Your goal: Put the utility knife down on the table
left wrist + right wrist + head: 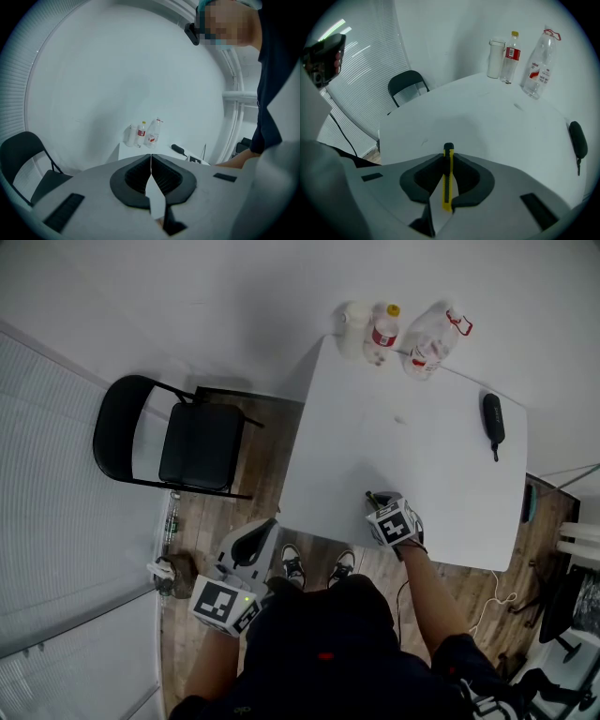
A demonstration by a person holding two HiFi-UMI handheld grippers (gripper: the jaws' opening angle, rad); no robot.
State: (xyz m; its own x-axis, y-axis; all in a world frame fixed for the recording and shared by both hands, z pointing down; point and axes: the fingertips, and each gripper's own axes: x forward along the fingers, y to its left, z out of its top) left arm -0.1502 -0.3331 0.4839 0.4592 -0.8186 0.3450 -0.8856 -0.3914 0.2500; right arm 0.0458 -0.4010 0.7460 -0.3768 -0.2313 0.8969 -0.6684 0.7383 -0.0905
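Observation:
A yellow and black utility knife (448, 176) stands clamped between the jaws of my right gripper (448, 161), its black tip poking out over the white table (487, 117). In the head view my right gripper (382, 509) hovers over the near left part of the table (441, 456), and the knife's tip (371, 498) shows just ahead of it. My left gripper (251, 545) hangs off the table, over the wooden floor. Its jaws (151, 168) meet with nothing between them.
At the table's far edge stand a white cup (354, 327), a red-labelled bottle (383, 332) and a clear bottle (428, 341). A black oblong case (493, 418) lies at the right. A black folding chair (192, 442) stands left of the table.

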